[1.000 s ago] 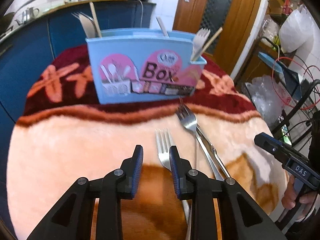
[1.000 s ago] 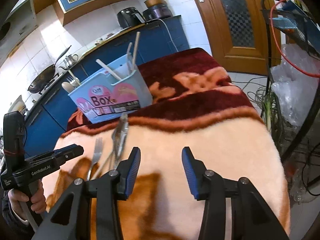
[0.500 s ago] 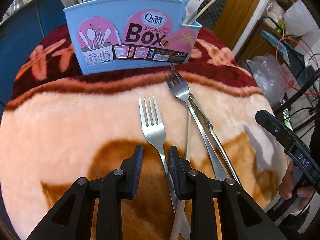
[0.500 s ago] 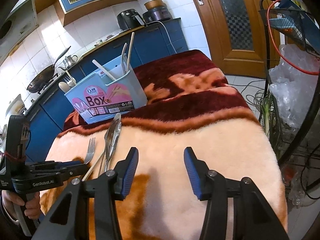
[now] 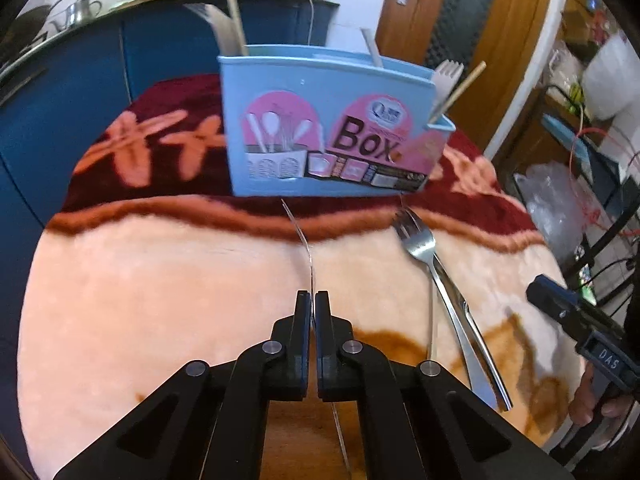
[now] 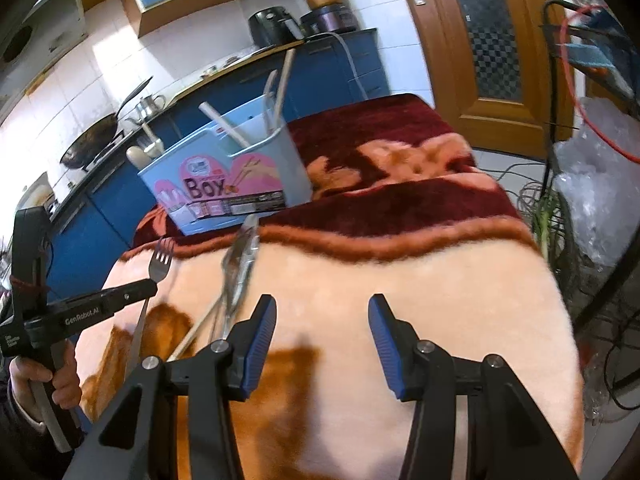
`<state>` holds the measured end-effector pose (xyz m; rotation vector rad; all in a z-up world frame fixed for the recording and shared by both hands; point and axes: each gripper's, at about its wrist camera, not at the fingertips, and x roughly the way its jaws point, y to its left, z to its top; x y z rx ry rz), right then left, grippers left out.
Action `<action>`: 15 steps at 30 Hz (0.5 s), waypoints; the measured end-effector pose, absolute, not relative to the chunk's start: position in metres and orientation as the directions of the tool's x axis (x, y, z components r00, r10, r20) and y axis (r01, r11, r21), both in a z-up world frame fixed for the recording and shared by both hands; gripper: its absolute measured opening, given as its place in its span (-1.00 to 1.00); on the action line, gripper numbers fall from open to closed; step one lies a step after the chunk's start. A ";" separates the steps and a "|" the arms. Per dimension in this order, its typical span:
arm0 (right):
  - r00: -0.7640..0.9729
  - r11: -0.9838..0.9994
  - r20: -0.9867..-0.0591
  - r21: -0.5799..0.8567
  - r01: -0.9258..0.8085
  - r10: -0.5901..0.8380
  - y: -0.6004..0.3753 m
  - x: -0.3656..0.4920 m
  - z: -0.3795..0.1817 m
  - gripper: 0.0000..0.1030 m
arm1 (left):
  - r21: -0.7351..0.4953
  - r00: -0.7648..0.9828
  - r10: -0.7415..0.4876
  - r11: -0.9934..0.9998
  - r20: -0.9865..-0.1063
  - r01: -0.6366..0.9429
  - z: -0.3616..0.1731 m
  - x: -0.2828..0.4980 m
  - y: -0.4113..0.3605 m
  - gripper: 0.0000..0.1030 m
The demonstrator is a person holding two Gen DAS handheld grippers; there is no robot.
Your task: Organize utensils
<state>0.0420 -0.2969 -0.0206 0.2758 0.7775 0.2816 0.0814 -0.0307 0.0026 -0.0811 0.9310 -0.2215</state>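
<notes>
With my left gripper point(image 5: 312, 300) clamped edge-on around a fork point(image 5: 301, 240) lifted just off the blanket point(image 5: 160, 280) near the blue utensil box point(image 5: 320, 128), and the right gripper point(image 6: 322, 316) half-open and empty, I'd raise it tines-up before tipping it in.

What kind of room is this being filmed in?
Most likely a home kitchen: a wok and kettle sit on a counter over blue cabinets, and an air fryer stands further along it.
</notes>
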 end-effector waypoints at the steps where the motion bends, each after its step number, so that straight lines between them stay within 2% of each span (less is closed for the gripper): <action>1: 0.671 0.926 -0.651 0.343 -0.158 0.356 -0.293 0.043 -0.020 0.00 | -0.182 0.581 -0.235 0.972 -0.779 0.148 0.003 0.081 -0.027 -0.97; 9: 0.597 0.927 -0.709 0.286 -0.243 0.376 -0.259 0.047 -0.022 0.00 | -0.235 0.652 -0.279 0.959 -0.705 0.157 0.012 0.070 -0.008 -0.97; 15: 0.553 0.934 -0.758 0.225 -0.277 0.347 -0.240 0.052 -0.028 -0.18 | -0.241 0.700 -0.299 0.953 -0.649 0.184 0.020 0.064 0.001 -0.97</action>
